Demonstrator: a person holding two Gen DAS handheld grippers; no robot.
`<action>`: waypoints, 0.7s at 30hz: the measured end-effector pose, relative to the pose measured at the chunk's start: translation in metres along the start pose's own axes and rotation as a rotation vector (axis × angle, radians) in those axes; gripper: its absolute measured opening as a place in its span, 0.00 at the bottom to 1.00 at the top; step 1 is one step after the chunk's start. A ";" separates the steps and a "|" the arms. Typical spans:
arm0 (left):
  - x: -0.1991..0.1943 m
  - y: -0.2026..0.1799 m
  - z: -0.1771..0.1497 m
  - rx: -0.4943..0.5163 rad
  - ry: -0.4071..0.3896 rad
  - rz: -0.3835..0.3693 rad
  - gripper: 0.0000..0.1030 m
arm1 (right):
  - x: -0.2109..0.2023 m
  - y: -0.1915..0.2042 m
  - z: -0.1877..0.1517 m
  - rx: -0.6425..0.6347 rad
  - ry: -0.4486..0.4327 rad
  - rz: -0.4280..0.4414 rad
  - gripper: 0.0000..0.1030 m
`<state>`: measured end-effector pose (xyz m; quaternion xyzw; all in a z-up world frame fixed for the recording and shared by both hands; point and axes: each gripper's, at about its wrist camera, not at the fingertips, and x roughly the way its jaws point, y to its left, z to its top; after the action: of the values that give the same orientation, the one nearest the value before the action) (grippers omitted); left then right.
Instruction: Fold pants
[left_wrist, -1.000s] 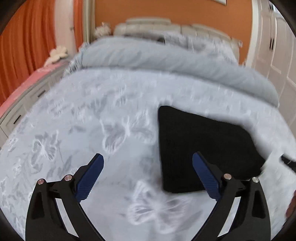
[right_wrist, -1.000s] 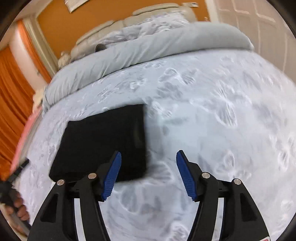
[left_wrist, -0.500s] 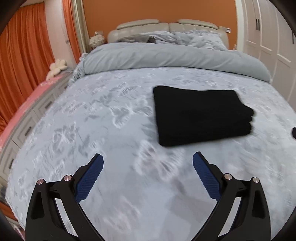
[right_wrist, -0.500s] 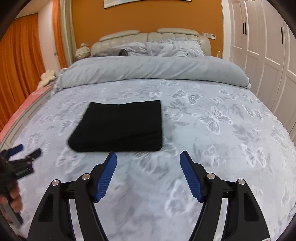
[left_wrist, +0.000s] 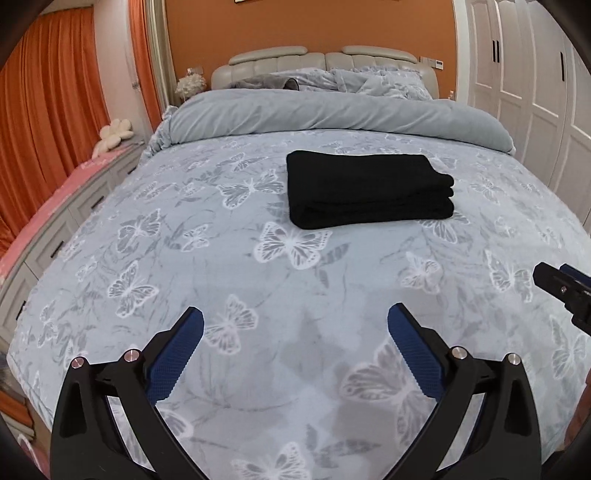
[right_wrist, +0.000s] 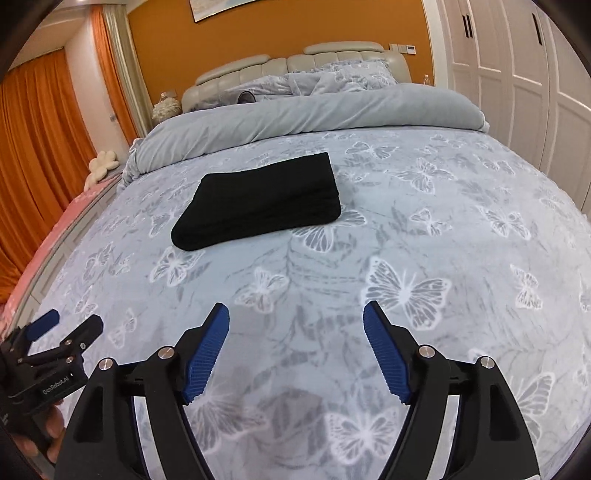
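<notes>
The black pants (left_wrist: 365, 190) lie folded into a neat rectangular stack on the butterfly-print bedspread (left_wrist: 229, 280), past the middle of the bed; they also show in the right wrist view (right_wrist: 262, 201). My left gripper (left_wrist: 295, 325) is open and empty, held above the near part of the bed, well short of the pants. My right gripper (right_wrist: 295, 319) is open and empty, also back from the pants. Each gripper shows at the edge of the other's view: the right one (left_wrist: 565, 291), the left one (right_wrist: 62, 332).
A rolled grey duvet (left_wrist: 332, 114) lies across the bed behind the pants, with pillows and a padded headboard (left_wrist: 325, 61) beyond. A drawer unit with a pink top (left_wrist: 55, 206) runs along the left. White wardrobe doors (left_wrist: 535, 85) stand on the right.
Both grippers have pulled back and up from the folded pants toward the foot of the bed. The pants stay put and now look farther off.
</notes>
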<state>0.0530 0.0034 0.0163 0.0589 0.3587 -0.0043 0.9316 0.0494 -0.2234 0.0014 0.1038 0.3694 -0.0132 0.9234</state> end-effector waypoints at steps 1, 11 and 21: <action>0.000 0.001 -0.001 0.002 -0.004 0.000 0.95 | 0.001 0.005 -0.002 -0.022 -0.004 -0.011 0.71; 0.007 0.004 -0.004 0.013 -0.016 0.007 0.95 | 0.012 0.025 -0.016 -0.091 -0.001 -0.035 0.71; 0.010 0.000 -0.004 0.018 -0.013 0.009 0.95 | 0.011 0.020 -0.015 -0.059 -0.005 -0.041 0.71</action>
<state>0.0575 0.0038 0.0066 0.0687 0.3525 -0.0037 0.9333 0.0490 -0.1997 -0.0133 0.0690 0.3693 -0.0215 0.9265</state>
